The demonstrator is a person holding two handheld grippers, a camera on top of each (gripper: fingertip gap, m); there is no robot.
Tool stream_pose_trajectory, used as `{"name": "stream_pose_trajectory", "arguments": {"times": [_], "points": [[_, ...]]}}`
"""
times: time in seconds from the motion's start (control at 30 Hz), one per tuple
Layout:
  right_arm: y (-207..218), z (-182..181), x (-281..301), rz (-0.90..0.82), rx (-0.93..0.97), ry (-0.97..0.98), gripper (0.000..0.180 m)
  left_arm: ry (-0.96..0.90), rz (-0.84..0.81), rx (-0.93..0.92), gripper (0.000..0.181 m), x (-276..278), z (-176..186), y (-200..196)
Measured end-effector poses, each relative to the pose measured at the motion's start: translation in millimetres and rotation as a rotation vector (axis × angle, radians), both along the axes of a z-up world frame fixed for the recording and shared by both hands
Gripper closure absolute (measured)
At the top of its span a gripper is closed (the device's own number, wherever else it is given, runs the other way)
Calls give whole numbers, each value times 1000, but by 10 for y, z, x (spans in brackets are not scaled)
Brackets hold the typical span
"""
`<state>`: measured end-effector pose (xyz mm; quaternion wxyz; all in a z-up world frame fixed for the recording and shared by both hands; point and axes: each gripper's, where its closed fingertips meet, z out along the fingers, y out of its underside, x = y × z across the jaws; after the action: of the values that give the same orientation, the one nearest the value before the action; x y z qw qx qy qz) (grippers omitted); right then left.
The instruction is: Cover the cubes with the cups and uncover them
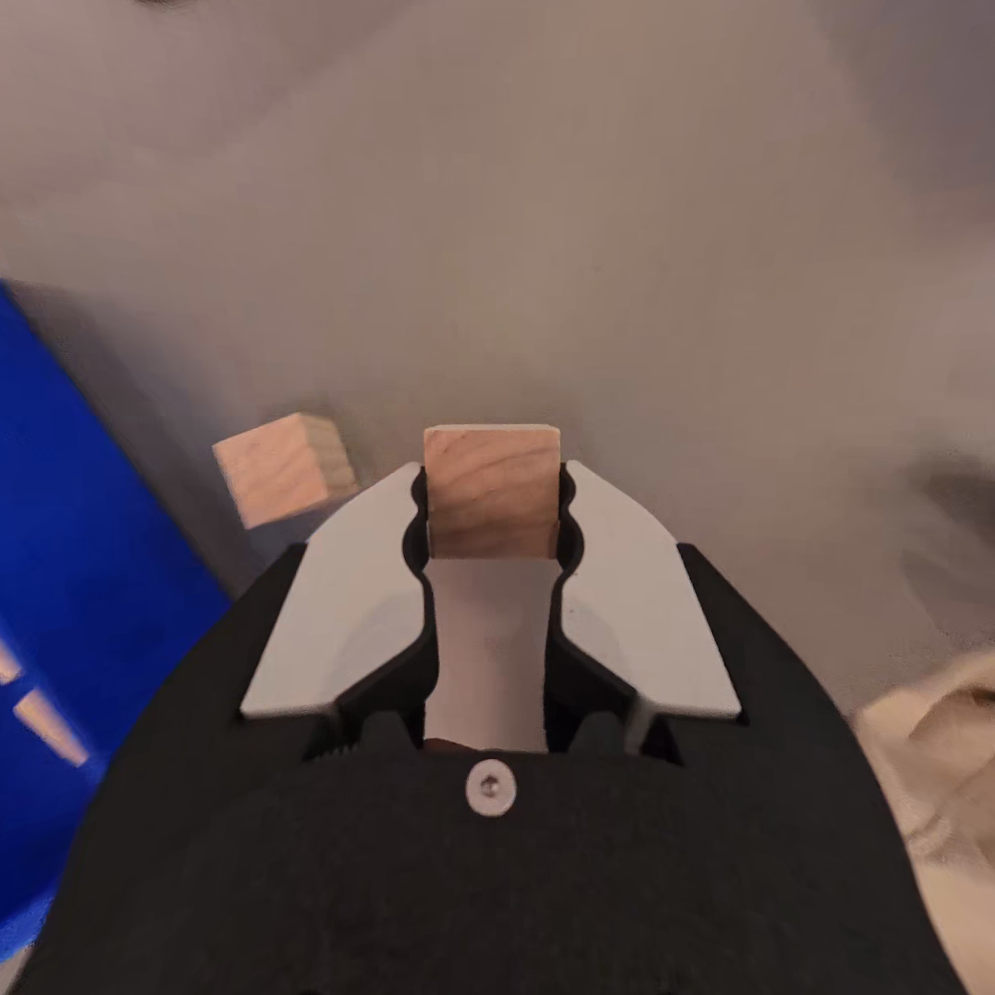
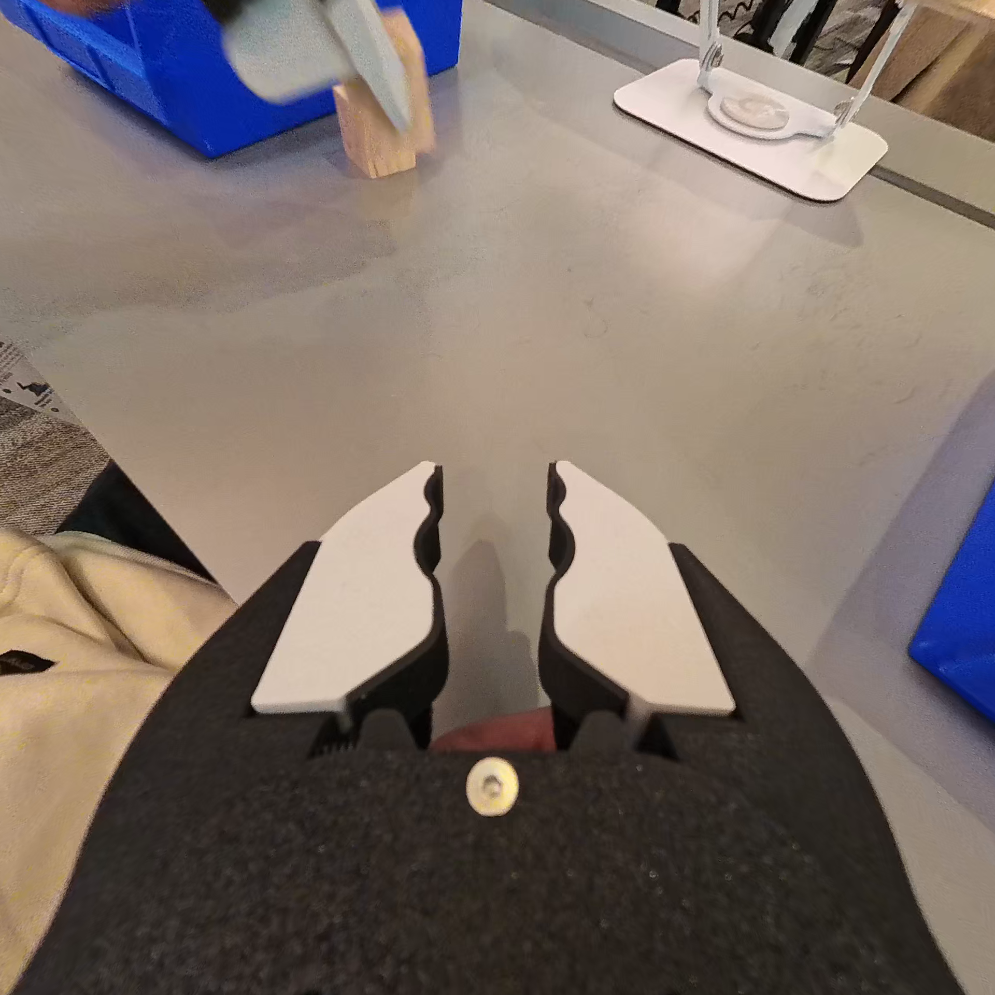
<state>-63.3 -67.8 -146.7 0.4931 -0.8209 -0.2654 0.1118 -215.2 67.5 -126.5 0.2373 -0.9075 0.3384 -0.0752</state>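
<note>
In the left wrist view my left gripper [image 1: 491, 474] is shut on a light wooden cube [image 1: 491, 492], held between the fingertips over the grey table [image 1: 592, 269]. A second wooden cube [image 1: 282, 468] lies on the table just left of it, beside a blue bin [image 1: 81, 538]. In the right wrist view my right gripper [image 2: 494, 474] is open and empty above the table [image 2: 538, 323]. Far off at the top left, the blurred left gripper [image 2: 344, 59] is at the wooden cubes [image 2: 377, 140]. No cups are in view.
A blue bin [image 2: 161, 81] stands at the far left of the table. A white stand on a flat base [image 2: 754, 124] stands at the far right. Another blue bin [image 2: 964, 619] is close on the right. A cream sleeve [image 2: 81, 646] is at the near left.
</note>
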Motion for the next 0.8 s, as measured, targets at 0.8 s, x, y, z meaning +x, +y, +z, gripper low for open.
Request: {"name": "stream_pose_trajectory", "arguments": {"times": [0.8], "points": [[23, -7, 66, -8, -10, 9, 143, -98, 234, 230, 112, -1070, 242, -701]]}}
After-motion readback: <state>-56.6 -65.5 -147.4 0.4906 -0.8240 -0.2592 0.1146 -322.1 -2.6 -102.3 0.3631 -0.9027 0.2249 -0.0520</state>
